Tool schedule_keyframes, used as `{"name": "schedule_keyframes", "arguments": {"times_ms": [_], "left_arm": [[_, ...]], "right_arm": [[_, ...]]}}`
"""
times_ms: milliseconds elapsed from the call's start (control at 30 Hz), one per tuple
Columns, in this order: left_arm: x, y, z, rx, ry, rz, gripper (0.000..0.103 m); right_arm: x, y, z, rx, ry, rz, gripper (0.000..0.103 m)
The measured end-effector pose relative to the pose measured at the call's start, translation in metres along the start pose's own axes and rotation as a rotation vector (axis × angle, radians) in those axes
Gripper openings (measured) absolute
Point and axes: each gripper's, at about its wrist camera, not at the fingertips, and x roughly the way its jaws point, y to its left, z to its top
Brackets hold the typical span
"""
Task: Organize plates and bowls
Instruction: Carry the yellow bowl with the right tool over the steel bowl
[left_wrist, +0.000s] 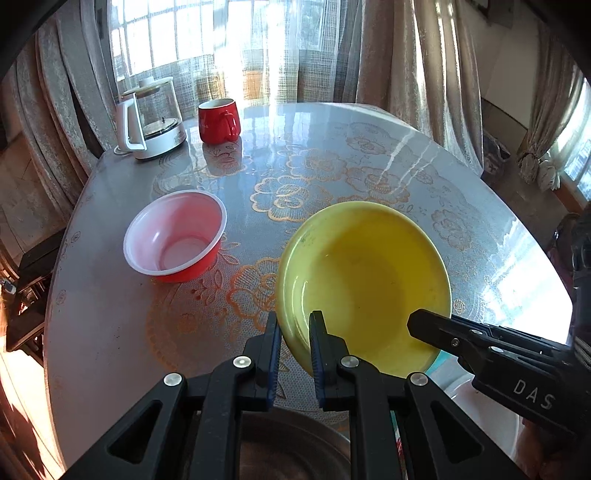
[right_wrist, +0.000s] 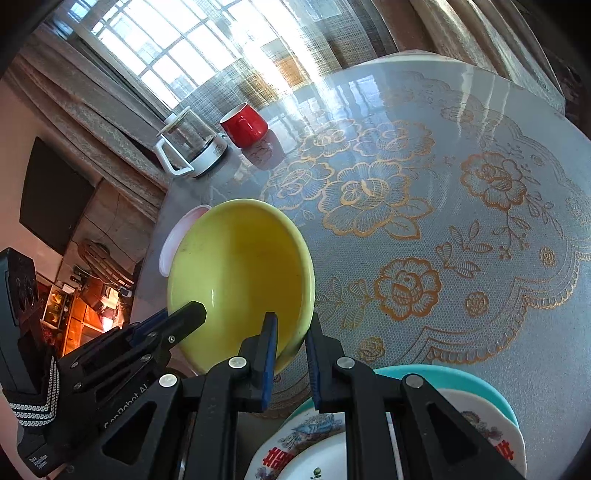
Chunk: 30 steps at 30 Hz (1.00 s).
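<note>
Both tongs (left_wrist: 293, 332) (right_wrist: 291, 338) clamp the yellow bowl's (left_wrist: 369, 273) rim, lifted.

The left gripper (left_wrist: 293, 332) pointed steeply downward, its blue-padded fingers (left_wrist: 274, 343) clamped on the rim of the yellow bowl (left_wrist: 364, 280). The right gripper (right_wrist: 291, 336) pinched the same rim from the other side (one pad inside the bowl, one outside), tilted down likewise. In each wrist view the other gripper reached in from the side.
</note>
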Motion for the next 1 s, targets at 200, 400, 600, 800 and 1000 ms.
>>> {"name": "schedule_keyframes", "arguments": {"times_ms": [200,400,600,800,1000], "left_arm": [[-0.012,0.005,-0.015,-0.014,-0.018,-0.01,0.015],[-0.025,0.011,-0.029,-0.028,-0.036,-0.013,0.015],[-0.039,0.016,-0.045,-0.026,-0.068,0.002,0.016],[-0.05,0.028,-0.057,-0.045,-0.082,0.0,0.016],[-0.059,0.035,-0.069,-0.05,-0.1,0.02,0.016]], "right_arm": [[-0.006,0.005,-0.014,0.01,-0.002,0.02,0.015],[-0.013,0.01,-0.03,0.012,-0.015,0.038,0.015],[-0.02,0.016,-0.044,0.023,-0.028,0.073,0.015],[-0.02,0.028,-0.054,0.011,-0.029,0.083,0.015],[-0.021,0.041,-0.064,-0.011,-0.033,0.086,0.015]]}}
